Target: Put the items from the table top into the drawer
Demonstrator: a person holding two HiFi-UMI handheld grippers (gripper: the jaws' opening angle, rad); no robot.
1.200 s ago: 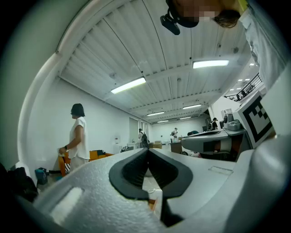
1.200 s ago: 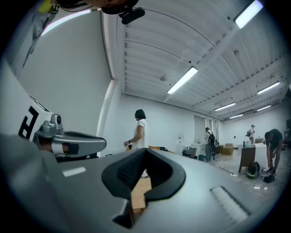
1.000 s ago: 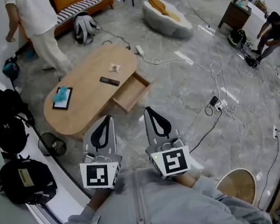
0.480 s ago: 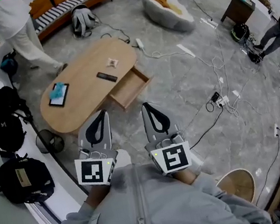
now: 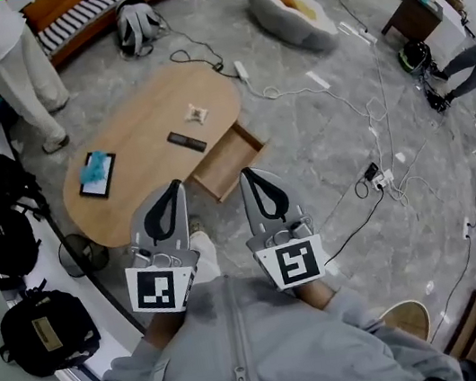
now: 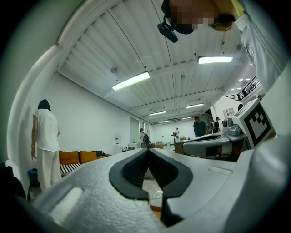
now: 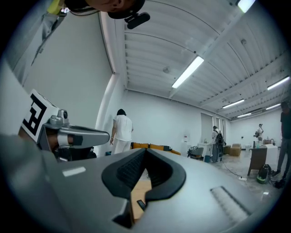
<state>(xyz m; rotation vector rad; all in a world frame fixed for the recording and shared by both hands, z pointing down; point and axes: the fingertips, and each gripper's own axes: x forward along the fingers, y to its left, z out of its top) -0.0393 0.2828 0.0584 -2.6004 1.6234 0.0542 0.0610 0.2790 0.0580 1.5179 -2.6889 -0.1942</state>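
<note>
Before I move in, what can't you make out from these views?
- Small item beyond the remote: head view, too small to identify.
- Drawer: head view, too small to rule out small contents.
- Table: gripper views, the bodies of the left tool and right tool hide all but a sliver.

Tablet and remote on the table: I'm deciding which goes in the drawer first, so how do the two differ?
The tablet is a broad rectangle with a blue face and dark border; the remote is a slim, all-dark bar. The tablet lies toward the end of the table far from the open drawer; the remote lies close to it. Both lie flat on the wood, untouched.
</note>
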